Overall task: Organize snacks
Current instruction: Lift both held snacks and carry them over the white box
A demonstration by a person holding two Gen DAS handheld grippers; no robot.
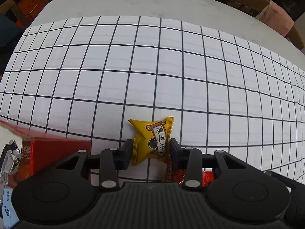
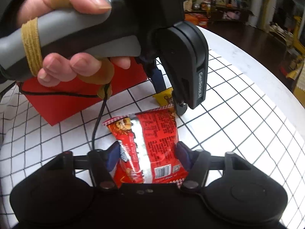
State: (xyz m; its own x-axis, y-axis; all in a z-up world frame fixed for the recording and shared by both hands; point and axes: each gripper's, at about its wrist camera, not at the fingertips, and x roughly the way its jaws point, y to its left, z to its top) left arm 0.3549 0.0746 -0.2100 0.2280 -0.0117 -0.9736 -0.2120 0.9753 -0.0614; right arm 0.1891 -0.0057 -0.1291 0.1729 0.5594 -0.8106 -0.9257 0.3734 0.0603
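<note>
Leftmost in the left wrist view stands the open red cardboard box (image 1: 57, 152), my landmark throughout; some silver-wrapped packets (image 1: 8, 158) sit in it at the frame's edge, though the view there is too cramped to say what they are. Just right of the box, the left gripper (image 1: 150, 151) has its black fingers pressed against both flanks of a small yellow foil pillow-pack sweet (image 1: 152, 141), closed on it across the middle, over the white grid-lined tablecloth (image 1: 171, 66). Whether the sweet is clear of the cloth I cannot tell. It looks feather-light and crinkly, with slippery film that would likely twist between the pads, so a hold across the padded belly, as here, seems sounder than one on the flat crimped ends.

In the right wrist view the same box (image 2: 63, 103) lies at upper left, behind the person's hand (image 2: 76, 38) gripping the other tool's grey handle. Below and to the right of the box, the right gripper (image 2: 147, 152) is clamped on a red glossy plastic snack bag (image 2: 148, 139), its blue-padded fingers denting the sides near the barcode end. The bag seems puffy, light and probably full of brittle contents; a gentle squeeze at mid-width should hold it without crushing. Both snacks remain outside the box.
</note>
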